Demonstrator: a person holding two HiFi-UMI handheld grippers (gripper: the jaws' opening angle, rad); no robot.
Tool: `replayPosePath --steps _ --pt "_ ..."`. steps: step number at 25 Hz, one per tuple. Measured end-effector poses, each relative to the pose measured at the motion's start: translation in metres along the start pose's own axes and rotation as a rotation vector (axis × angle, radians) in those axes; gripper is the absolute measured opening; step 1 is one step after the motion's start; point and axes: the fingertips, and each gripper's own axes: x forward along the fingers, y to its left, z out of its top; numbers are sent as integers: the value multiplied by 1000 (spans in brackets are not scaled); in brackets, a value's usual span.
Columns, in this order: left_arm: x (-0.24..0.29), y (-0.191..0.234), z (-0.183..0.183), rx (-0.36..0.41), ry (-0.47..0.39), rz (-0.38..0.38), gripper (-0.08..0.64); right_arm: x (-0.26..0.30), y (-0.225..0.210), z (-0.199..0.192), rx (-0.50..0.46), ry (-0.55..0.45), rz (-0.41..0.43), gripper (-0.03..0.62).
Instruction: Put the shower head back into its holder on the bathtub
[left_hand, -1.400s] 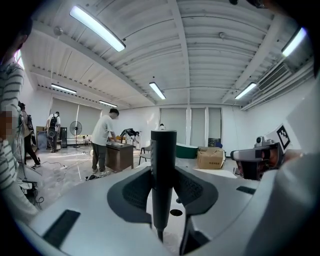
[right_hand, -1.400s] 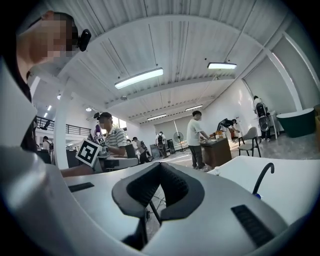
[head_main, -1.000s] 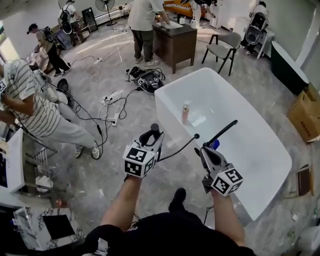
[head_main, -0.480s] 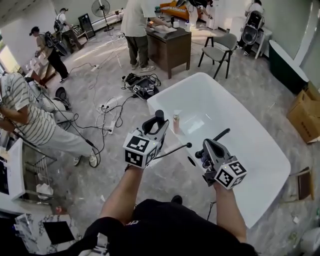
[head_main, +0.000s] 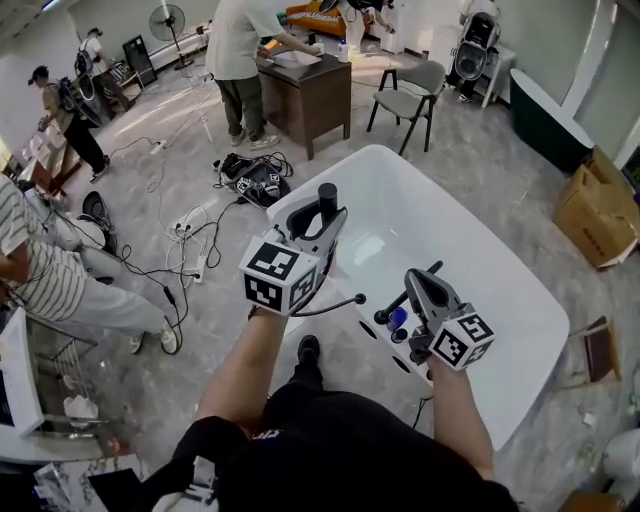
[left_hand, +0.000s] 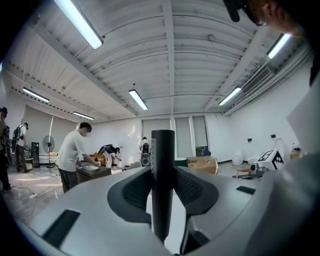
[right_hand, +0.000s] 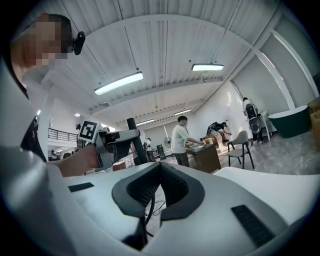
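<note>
Head view: left gripper (head_main: 322, 222) and right gripper (head_main: 415, 283) hang over the near rim of the bathtub (head_main: 480, 270), with open basin ahead of the jaws.
Left gripper view: jaws clamp the upright shower head (left_hand: 162, 165).
Right gripper view: jaws together, apparently pinching the hose (right_hand: 149, 210).

Brown desk (head_main: 305, 95) near grey chair (head_main: 402, 102), cardboard box (head_main: 596, 208) at right, tangled cables (head_main: 190, 232) on the floor

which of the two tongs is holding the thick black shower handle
The left tongs: the black cylindrical shower head handle stands clamped between them; the right tongs are shut with no such handle.
</note>
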Motion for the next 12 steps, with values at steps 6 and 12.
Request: replayPosePath --steps 6,12 --pt "57 58 -14 -24 3 -69 143 63 -39 16 -17 4 -79 14" --pt "87 134 3 -77 -40 -125 143 155 -30 10 -19 75 -22 14"
